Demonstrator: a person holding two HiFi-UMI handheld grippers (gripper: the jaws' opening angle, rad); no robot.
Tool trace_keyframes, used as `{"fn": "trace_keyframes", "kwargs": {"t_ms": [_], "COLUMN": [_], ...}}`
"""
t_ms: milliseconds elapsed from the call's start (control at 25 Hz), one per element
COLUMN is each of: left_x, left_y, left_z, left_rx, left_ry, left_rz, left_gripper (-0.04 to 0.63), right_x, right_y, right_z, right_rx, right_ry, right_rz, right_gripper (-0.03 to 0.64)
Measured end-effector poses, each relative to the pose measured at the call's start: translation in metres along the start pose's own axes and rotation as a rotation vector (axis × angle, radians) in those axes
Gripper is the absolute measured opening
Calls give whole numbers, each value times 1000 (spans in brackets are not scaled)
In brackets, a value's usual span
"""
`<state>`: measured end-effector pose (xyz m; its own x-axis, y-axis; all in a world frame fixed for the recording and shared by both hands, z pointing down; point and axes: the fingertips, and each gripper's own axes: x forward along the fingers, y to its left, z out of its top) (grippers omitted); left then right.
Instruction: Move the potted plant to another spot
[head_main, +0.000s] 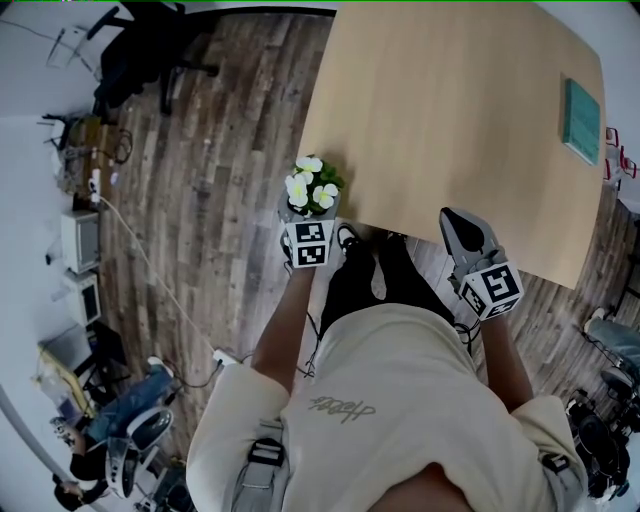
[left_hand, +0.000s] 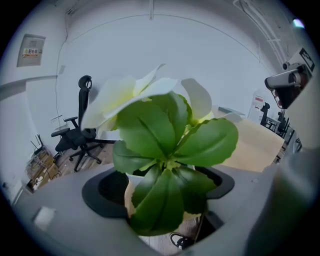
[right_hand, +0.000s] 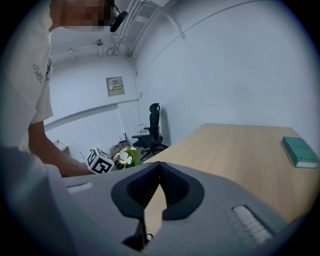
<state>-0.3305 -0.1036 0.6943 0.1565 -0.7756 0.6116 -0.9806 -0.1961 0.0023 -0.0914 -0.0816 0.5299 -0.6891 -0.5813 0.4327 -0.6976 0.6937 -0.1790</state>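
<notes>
Where the near left corner of the table (head_main: 450, 120) juts over the plank floor (head_main: 220, 200), a person (head_main: 400, 400) stands with a gripper in each hand. An office chair (left_hand: 75, 139) sits well off to the left. The right gripper (right_hand: 159, 167) hangs over the table's near edge, its tips pressed together on nothing. The left gripper (left_hand: 162, 192) is spread wide and clasps the plant (head_main: 312, 188) at that corner: a white pot (left_hand: 129, 197) holding broad green leaves and white flowers. A teal book (head_main: 582, 120) lies far right on the table.
</notes>
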Motion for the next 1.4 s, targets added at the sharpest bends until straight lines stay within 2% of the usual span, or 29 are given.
{"fn": "trace_keyframes", "kwargs": {"t_ms": [120, 240, 640, 1400], "left_x": [5, 5, -1, -77], "left_y": [-1, 3, 2, 3], "left_z": [2, 7, 13, 80], "left_rx": [6, 11, -6, 36], "left_ry": [-6, -24, -28, -115], "left_rz": [10, 46, 31, -2], "left_gripper": [414, 356, 354, 357], "right_x": [-2, -4, -3, -1], "right_y": [-4, -6, -5, 20], "right_z": [-3, -2, 4, 50], "right_rx": [8, 10, 7, -31], "right_ry": [4, 2, -27, -187], "right_rz": [-10, -16, -18, -22], "right_gripper": [2, 3, 3, 3]}}
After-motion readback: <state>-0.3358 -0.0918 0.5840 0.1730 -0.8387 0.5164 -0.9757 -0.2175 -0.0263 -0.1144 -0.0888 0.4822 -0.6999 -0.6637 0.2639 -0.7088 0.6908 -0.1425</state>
